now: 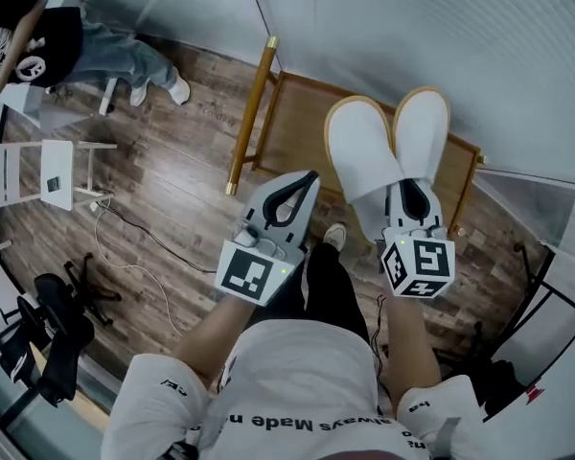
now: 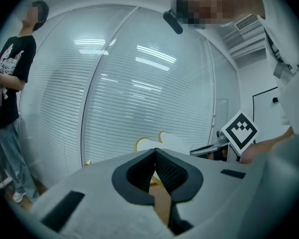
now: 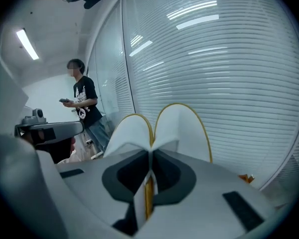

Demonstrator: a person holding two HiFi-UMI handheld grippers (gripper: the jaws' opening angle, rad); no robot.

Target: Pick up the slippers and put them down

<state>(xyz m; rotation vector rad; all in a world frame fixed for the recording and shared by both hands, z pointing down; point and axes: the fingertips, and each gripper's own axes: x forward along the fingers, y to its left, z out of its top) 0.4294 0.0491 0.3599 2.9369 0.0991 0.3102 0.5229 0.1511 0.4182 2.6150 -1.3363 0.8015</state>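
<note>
Two slippers (image 1: 364,151), gripped by the right tool (image 1: 414,192), overhang a wooden stand (image 1: 302,127).

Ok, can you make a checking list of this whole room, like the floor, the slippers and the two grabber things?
surface: wooden stand on a plank floor.
job's things: pair of white slippers, pressed together and held up, toes pointing away from the person.
clutter: white stool; black frame-like object, can't tell what it is.
grippers: right gripper jaws shut on the slippers; left gripper jaws shut, nothing between them.
cables: thin cable trailing across the floor.
surroundings: glass wall with blinds; another person in the corner.
</note>
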